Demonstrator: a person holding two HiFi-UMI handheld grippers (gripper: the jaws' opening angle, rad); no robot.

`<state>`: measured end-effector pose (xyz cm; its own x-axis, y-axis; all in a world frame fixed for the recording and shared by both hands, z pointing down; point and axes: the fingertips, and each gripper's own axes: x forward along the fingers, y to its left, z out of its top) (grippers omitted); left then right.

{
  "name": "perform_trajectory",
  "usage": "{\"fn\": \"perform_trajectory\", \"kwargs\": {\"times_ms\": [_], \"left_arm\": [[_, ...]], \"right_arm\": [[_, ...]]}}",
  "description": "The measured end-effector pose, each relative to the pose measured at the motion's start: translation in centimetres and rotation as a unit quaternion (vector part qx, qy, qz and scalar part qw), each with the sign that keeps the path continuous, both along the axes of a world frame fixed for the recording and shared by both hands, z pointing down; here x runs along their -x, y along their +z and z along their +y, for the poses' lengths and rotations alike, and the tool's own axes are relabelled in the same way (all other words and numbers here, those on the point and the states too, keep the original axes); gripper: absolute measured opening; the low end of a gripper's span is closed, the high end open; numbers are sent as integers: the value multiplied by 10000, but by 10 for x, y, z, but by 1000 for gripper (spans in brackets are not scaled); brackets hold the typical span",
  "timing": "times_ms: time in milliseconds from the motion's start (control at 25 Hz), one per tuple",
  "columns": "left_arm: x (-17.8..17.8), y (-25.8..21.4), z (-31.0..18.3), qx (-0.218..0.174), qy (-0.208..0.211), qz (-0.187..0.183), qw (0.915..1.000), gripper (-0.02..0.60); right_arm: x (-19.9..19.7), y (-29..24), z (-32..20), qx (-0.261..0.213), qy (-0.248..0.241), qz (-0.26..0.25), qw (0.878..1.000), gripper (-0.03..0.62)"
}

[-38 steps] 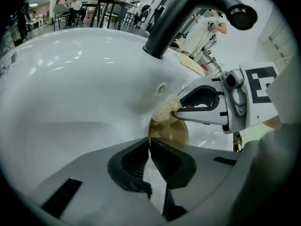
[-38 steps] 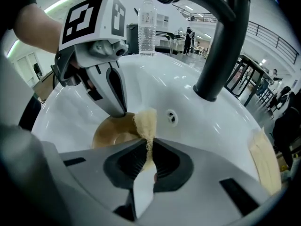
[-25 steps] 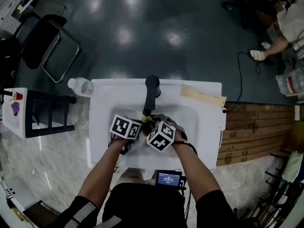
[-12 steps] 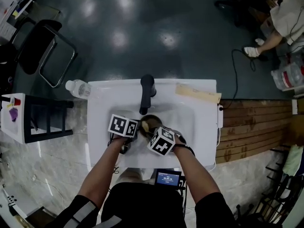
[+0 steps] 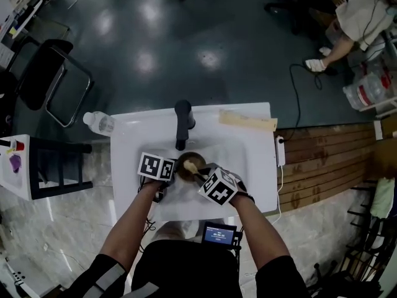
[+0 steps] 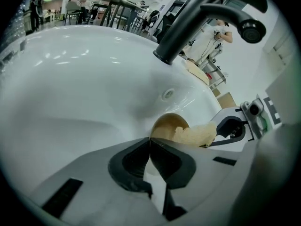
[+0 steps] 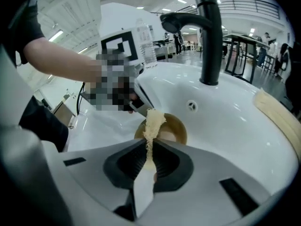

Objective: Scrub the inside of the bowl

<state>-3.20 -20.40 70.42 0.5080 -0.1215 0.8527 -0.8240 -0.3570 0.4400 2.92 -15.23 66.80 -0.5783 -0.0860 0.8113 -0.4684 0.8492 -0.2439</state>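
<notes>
A small brown bowl [image 5: 188, 168] sits in the white sink [image 5: 133, 166], just in front of the black faucet [image 5: 182, 121]. My left gripper [image 5: 173, 171] holds it from the left, jaws shut on the near rim of the bowl [image 6: 168, 125]. My right gripper [image 5: 202, 178] comes in from the right, shut on a pale yellow sponge [image 7: 153, 122]. The sponge [image 5: 190, 165] reaches into the bowl [image 7: 178, 128]. In the left gripper view the sponge [image 6: 194, 135] lies over the bowl's right edge, with the right gripper [image 6: 233, 128] behind it.
The faucet's spout [image 7: 209, 36] arches over the basin, with an overflow hole [image 6: 167, 94] in the back wall. A plastic water bottle [image 5: 98, 123] and a pale wooden strip [image 5: 247, 120] lie on the sink's back rim. A chair [image 5: 49, 82] stands far left; a person [image 5: 353, 17] is far right.
My right gripper has drawn back to the right and toward me, and the sponge now shows inside the bowl. The left gripper keeps its hold on the rim.
</notes>
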Motion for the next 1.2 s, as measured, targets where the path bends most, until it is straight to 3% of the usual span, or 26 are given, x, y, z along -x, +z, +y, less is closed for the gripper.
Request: {"fn": "perform_trajectory", "kwargs": {"times_ms": [280,480,720,800,880,1200], "left_arm": [[-4,-8,-4,-81,-82,297,9995,16],[-4,-23,-6,-194,-148,539,9982,67],[2,-64,-8,-855,-217,976,9913,66],[2,-84,-4,-1128,-156,1344,9844,64],[2,-107,4,-1469,17,1706,9743,15],[19,-188,63,-2586,847,2680,9242,3]], "right_arm": [[-16,-20,-22,-84,1121,-312,9932,38],[-26,-28,-29,-65,1612,-525,9855,38],[-41,-50,-30,-117,2129,-805,9737,38],[-47,-62,-30,-198,2288,-896,9691,38],[-51,-76,-28,-322,2423,-980,9647,38],[-49,-139,19,-955,2477,-1089,9579,38]]}}
